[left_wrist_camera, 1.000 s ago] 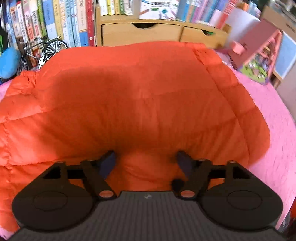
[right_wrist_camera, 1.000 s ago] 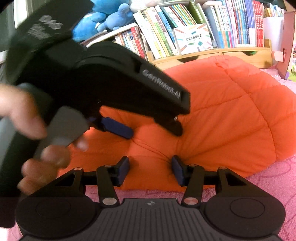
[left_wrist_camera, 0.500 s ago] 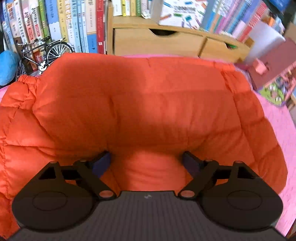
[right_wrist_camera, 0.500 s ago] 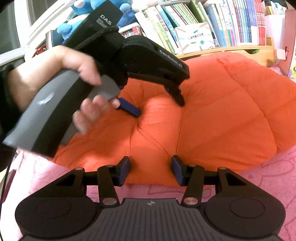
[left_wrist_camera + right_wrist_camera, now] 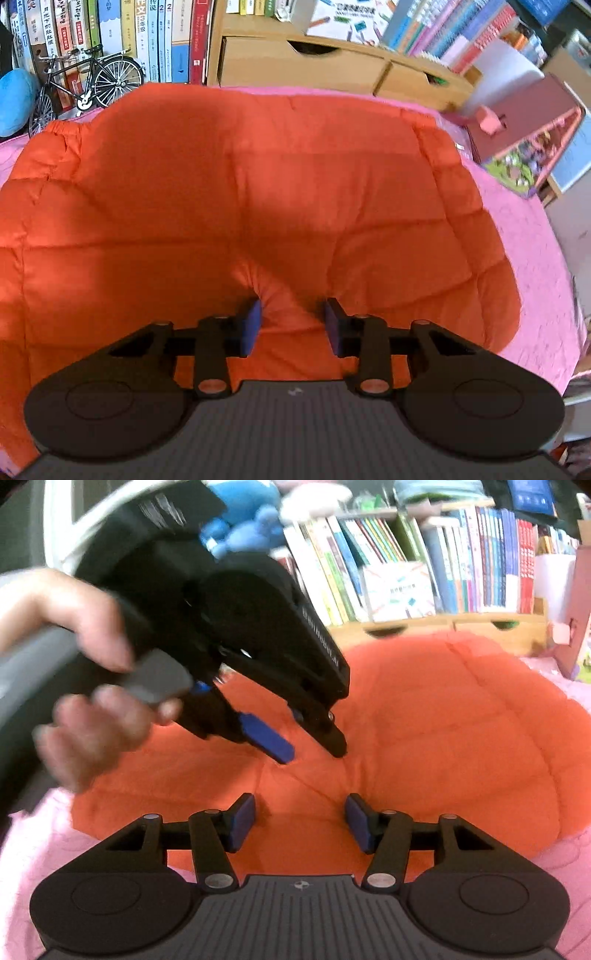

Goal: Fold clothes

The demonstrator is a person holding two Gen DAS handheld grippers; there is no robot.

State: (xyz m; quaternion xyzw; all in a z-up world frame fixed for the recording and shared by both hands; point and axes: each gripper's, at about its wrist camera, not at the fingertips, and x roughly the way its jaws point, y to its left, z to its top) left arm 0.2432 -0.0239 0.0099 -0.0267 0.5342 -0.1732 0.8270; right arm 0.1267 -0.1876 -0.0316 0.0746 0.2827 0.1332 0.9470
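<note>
The orange quilted down jacket [image 5: 295,192] lies spread on a pink bedspread [image 5: 532,266], in front of a wooden drawer unit [image 5: 303,66] and rows of books [image 5: 147,37].

Left hand-held gripper [image 5: 291,325]: jaws at a narrow setting, with a raised ridge of jacket fabric between the blue pads [image 5: 252,325]. The left pad touches the ridge; full clamping cannot be confirmed. In the right wrist view this gripper [image 5: 314,753] is tilted down onto the jacket [image 5: 443,731], held by the person's left hand [image 5: 85,701].

Right hand-held gripper [image 5: 301,821]: jaws apart at a medium setting, holding nothing, positioned at the near edge of the jacket.

A model bicycle [image 5: 88,88] stands at the far left, just beyond the jacket.
</note>
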